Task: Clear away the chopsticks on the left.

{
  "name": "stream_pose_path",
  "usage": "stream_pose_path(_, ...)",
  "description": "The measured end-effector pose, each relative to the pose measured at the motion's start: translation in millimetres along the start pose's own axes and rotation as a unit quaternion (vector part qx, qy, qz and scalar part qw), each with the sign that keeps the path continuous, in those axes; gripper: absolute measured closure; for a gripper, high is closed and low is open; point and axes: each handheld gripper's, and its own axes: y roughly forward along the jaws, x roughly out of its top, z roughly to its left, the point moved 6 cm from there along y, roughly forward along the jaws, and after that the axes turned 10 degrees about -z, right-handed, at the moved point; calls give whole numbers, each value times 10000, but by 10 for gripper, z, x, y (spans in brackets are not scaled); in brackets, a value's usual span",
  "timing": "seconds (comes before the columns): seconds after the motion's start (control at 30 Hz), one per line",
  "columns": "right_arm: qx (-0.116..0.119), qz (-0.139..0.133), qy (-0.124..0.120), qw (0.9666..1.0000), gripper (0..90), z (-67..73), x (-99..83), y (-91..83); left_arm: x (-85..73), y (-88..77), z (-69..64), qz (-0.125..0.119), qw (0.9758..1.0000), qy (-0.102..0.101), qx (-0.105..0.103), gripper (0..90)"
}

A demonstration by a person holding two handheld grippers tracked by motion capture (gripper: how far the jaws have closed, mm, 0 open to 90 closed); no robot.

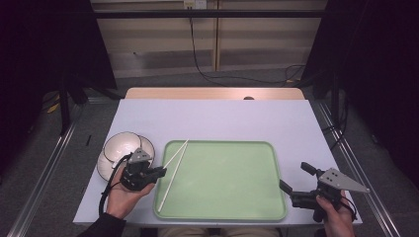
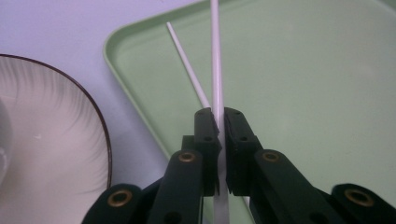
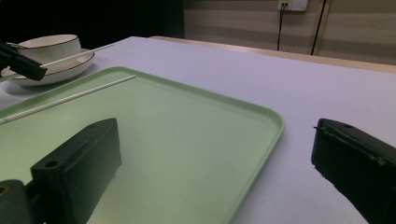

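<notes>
My left gripper (image 1: 160, 172) (image 2: 218, 114) is shut on a white chopstick (image 1: 177, 154) (image 2: 215, 56) at the left edge of the green tray (image 1: 227, 197). The stick runs between the jaws and out past the tray's far left corner. In the right gripper view it hangs above the tray rim (image 3: 77, 55), held by the left gripper (image 3: 21, 63). A second white chopstick (image 1: 168, 190) (image 2: 187, 60) (image 3: 70, 98) lies flat in the tray just beside it. My right gripper (image 1: 293, 175) (image 3: 217, 130) stands open at the tray's right edge, holding nothing.
A white bowl (image 1: 123, 145) (image 3: 49, 44) with a dark rim sits on a matching plate (image 1: 104, 165) (image 2: 46, 140) left of the tray, close behind my left hand. The tray's middle (image 2: 303, 93) is bare. The table (image 1: 222, 118) stretches open beyond it.
</notes>
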Motion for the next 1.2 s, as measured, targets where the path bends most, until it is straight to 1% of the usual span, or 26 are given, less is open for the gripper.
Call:
stream_pose_path(0.03,4,1,3,10000,12,-1,0,0,3,6,-5,22,10000,72,51,854)
stream_pose_path(0.1,-8,-13,3,10000,11,-1,4,-2,9,20,-19,2,10000,55,61,854)
stream_pose_path(0.13,8,-17,-3,10000,11,2,6,-4,13,31,-26,-23,9999,43,103,854)
stream_pose_path(0.17,-1,-20,-10,10000,12,0,7,-6,13,37,-31,21,9999,56,96,853)
stream_pose_path(0.2,-6,-21,-8,10000,12,-2,7,-7,18,49,-38,9,10000,-15,97,854)
stream_pose_path(0.23,-8,-17,-11,10000,11,-3,6,-5,23,59,-38,-1,9999,-41,131,853)
stream_pose_path(0.27,6,-29,-29,10000,12,-3,10,-8,21,62,-38,27,9999,-31,104,854)
stream_pose_path(0.3,6,-29,-29,10000,12,-3,10,-8,22,77,-49,8,9999,-99,133,854)
stream_pose_path(0.33,-17,-18,-4,10000,12,-4,6,-5,17,84,-52,72,9999,-54,121,854)
stream_pose_path(0.4,-16,-17,0,10000,12,-4,7,-5,15,109,-88,76,9999,-85,43,854)
stream_pose_path(0.47,6,-25,-16,10000,11,-1,10,-10,8,120,-100,100,9999,-104,83,854)
stream_pose_path(0.5,-14,-24,1,10000,12,-4,8,-7,0,133,-109,123,9998,-147,101,854)
stream_pose_path(0.6,-3,-34,-12,10000,12,-3,9,-11,-22,167,-139,178,9996,-207,94,854)
stream_pose_path(0.63,-3,-34,-12,10000,12,-3,9,-11,-27,177,-147,211,9995,-190,105,854)
stream_pose_path(0.67,-6,-33,-11,10000,12,-4,9,-10,-32,201,-157,203,9994,-222,153,854)
stream_pose_path(0.7,1,-27,-10,10000,12,-5,8,-9,-42,205,-161,318,9992,-193,122,854)
stream_pose_path(0.73,-26,-17,-5,10000,11,-5,5,-7,-61,237,-187,364,9991,-182,151,854)
stream_pose_path(0.83,-14,-19,-6,10000,12,-5,6,-7,-60,248,-197,408,9989,-165,158,854)
stream_pose_path(0.9,-7,-31,-9,10000,12,-4,8,-11,-73,273,-214,406,9989,-196,151,854)
stream_pose_path(0.93,-22,-40,-1,10000,12,-3,9,-10,-88,291,-221,453,9987,-184,133,854)
stream_pose_path(0.97,-18,-32,-11,10000,12,-6,7,-11,-98,308,-226,479,9985,-180,218,854)
stream_pose_path(1.0,-26,-27,4,10000,12,-9,7,-9,-101,322,-234,476,9984,-214,212,854)
stream_pose_path(1.03,-26,-20,13,10000,12,-6,5,-8,-99,331,-238,473,9986,-216,128,854)
stream_pose_path(1.1,-15,-38,-4,10000,12,-2,9,-11,-107,340,-244,519,9983,-211,180,854)
stream_pose_path(1.13,-22,-32,-13,10000,12,-4,8,-12,-116,350,-246,555,9980,-242,156,854)
stream_pose_path(1.2,-25,-16,10,10000,12,-6,4,-11,-130,364,-255,605,9978,-213,159,854)
